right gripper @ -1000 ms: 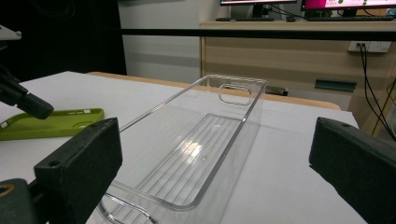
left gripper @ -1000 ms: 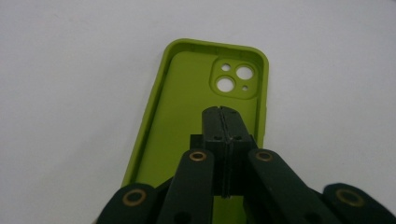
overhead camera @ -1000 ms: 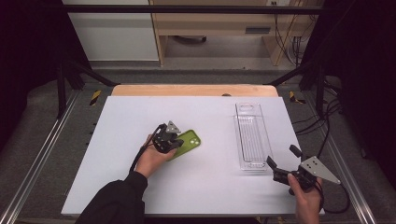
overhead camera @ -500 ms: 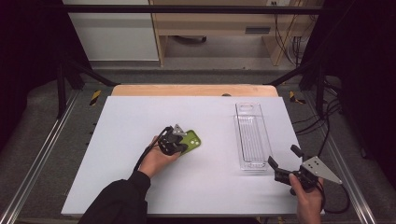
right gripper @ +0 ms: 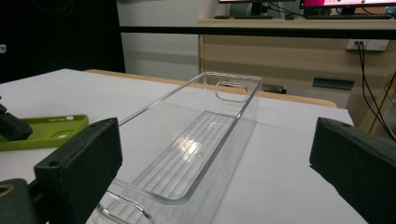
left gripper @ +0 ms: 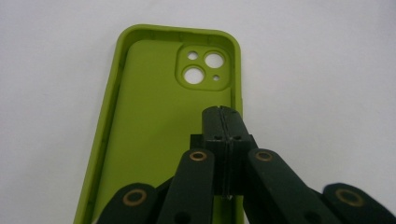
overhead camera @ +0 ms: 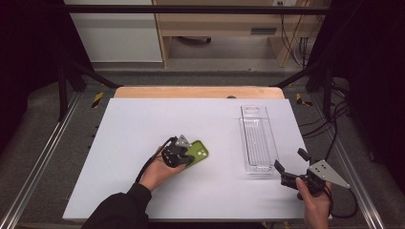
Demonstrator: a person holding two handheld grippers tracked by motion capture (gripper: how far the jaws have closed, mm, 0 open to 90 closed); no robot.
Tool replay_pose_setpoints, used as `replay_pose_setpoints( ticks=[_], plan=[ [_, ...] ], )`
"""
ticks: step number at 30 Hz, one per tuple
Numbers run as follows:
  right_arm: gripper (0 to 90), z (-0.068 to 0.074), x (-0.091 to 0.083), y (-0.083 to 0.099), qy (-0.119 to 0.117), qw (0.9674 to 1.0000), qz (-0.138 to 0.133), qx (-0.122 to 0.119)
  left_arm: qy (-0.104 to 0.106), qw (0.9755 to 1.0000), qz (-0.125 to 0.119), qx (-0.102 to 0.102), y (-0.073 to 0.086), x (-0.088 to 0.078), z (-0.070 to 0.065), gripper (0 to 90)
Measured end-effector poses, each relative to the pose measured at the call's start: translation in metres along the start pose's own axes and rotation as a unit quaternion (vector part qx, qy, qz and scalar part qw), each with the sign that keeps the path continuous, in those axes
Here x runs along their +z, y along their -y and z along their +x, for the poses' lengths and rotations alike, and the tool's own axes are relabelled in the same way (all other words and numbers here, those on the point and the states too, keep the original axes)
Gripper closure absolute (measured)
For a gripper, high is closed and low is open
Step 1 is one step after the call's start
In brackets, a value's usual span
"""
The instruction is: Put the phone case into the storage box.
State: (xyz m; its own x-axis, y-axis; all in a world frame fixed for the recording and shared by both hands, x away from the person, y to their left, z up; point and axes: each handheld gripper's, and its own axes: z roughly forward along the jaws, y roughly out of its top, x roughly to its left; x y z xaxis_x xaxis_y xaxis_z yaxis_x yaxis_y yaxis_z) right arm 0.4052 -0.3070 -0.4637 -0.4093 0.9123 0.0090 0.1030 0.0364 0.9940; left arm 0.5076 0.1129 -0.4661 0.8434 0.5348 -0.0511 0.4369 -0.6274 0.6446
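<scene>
Left gripper's jaws met on the wall of a lime-green phone case; right gripper stood wide beside a clear tray.

From the high view, the lime-green soft phone case (overhead camera: pixel 197 153) lay hollow side up near the middle of the white table (overhead camera: pixel 143 119), the left gripper (overhead camera: pixel 180 155) over its near end; the long clear plastic tray (overhead camera: pixel 256 138) lay well apart to the right, and the right gripper (overhead camera: pixel 291 168) sat just below the tray's near end, jaws spread; in the left gripper view, the two black jaws were pressed together, pinching the case's (left gripper: pixel 154 121) right side wall below the camera cut-out; in the right gripper view, the jaws stood wide apart and bare, the tray (right gripper: pixel 196 140) lying between and beyond them, the case (right gripper: pixel 42 130) at far left.
</scene>
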Motion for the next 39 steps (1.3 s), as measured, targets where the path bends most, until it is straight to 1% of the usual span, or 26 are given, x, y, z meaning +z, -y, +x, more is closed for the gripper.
replay_pose_setpoints(
  ticks=[1,2,4,8,12,13,16,17,19,20,21,22,24,25,26,27,28,29,30,31,32,33,34,36,38,39],
  plan=[
    [2.8,0.000,0.000,0.000,0.001,1.0000,0.000,0.000,0.005,1.0000,-0.001,0.004,0.002,-0.001,-0.005,90.0],
    [2.8,0.000,0.000,0.000,0.001,1.0000,0.000,0.000,0.005,1.0000,-0.001,0.004,0.002,-0.001,-0.005,90.0],
    [2.7,0.000,0.000,0.000,0.000,1.0000,0.001,0.001,0.014,0.9999,-0.001,0.008,0.004,-0.001,-0.012,90.0],
    [2.7,0.000,0.001,0.001,-0.002,1.0000,0.001,-0.001,0.021,0.9998,-0.004,0.007,0.006,-0.002,-0.020,90.0],
    [2.7,0.000,0.001,0.001,-0.003,1.0000,0.004,0.000,0.013,0.9999,-0.002,0.008,0.004,-0.001,-0.023,90.0],
    [2.7,0.000,0.001,0.001,-0.003,1.0000,0.003,0.000,0.009,0.9999,-0.005,0.000,0.002,0.002,-0.022,90.0],
    [2.7,0.001,0.001,0.001,-0.003,1.0000,0.004,0.001,0.007,0.9999,-0.008,-0.003,-0.003,0.005,-0.021,90.0],
    [2.6,0.000,0.001,0.001,-0.003,1.0000,0.004,0.001,0.006,1.0000,-0.006,0.000,-0.007,0.009,-0.023,90.0],
    [2.6,0.000,0.001,0.001,-0.004,1.0000,0.004,0.002,0.016,0.9999,-0.003,0.005,-0.010,0.011,-0.027,90.0],
    [2.6,0.000,0.001,0.001,-0.004,1.0000,0.004,0.002,0.016,0.9999,-0.003,0.005,-0.010,0.011,-0.027,90.0],
    [2.7,-0.001,0.001,0.001,-0.004,1.0000,0.005,0.001,0.016,0.9997,-0.001,0.016,-0.011,0.012,-0.031,90.0],
    [2.7,-0.001,0.001,0.001,-0.005,1.0000,0.006,0.002,0.016,0.9997,-0.001,0.016,-0.011,0.012,-0.031,90.0],
    [2.7,-0.001,0.001,0.001,-0.005,1.0000,0.005,0.002,0.027,0.9994,0.002,0.022,-0.011,0.012,-0.035,90.0],
    [2.6,-0.001,0.001,0.002,-0.007,1.0000,0.006,0.003,0.034,0.9990,0.004,0.030,-0.010,0.012,-0.040,90.0],
    [2.6,-0.001,0.001,0.002,-0.007,1.0000,0.006,0.003,0.034,0.9990,0.004,0.030,-0.010,0.012,-0.040,90.0],
    [2.6,0.000,0.001,0.002,-0.007,1.0000,0.007,0.003,0.040,0.9986,0.006,0.033,-0.010,0.011,-0.043,90.0],
    [2.6,0.000,0.001,0.002,-0.007,1.0000,0.007,0.003,0.041,0.9985,0.007,0.036,-0.010,0.011,-0.044,90.0],
    [2.6,0.000,0.001,0.002,-0.007,0.9999,0.007,0.003,0.044,0.9983,0.008,0.038,-0.009,0.011,-0.047,90.0],
    [2.6,0.000,0.002,0.002,-0.008,0.9999,0.007,0.003,0.050,0.9976,0.012,0.045,-0.009,0.010,-0.053,90.0],
    [2.6,0.000,0.002,0.002,-0.007,0.9999,0.008,0.000,0.051,0.9973,0.014,0.050,-0.009,0.010,-0.056,90.0],
    [2.6,0.000,0.002,0.002,-0.007,0.9999,0.008,0.000,0.051,0.9973,0.014,0.050,-0.009,0.010,-0.056,90.0],
    [2.6,0.000,0.002,0.002,-0.008,0.9999,0.009,0.001,0.053,0.9969,0.015,0.056,-0.009,0.010,-0.060,90.0],
    [2.6,0.000,0.002,0.002,-0.008,0.9999,0.010,0.002,0.055,0.9968,0.014,0.056,-0.008,0.010,-0.062,90.0],
    [2.6,0.000,0.002,0.002,-0.008,0.9999,0.010,0.001,0.051,0.9968,0.011,0.060,-0.007,0.010,-0.065,90.0],
    [2.6,0.000,0.002,0.002,-0.008,0.9999,0.008,0.000,0.049,0.9974,0.008,0.052,-0.006,0.009,-0.065,90.0],
    [2.6,0.000,0.002,0.002,-0.008,0.9999,0.008,0.000,0.043,0.9980,0.003,0.045,-0.005,0.008,-0.064,90.0]
  ],
)
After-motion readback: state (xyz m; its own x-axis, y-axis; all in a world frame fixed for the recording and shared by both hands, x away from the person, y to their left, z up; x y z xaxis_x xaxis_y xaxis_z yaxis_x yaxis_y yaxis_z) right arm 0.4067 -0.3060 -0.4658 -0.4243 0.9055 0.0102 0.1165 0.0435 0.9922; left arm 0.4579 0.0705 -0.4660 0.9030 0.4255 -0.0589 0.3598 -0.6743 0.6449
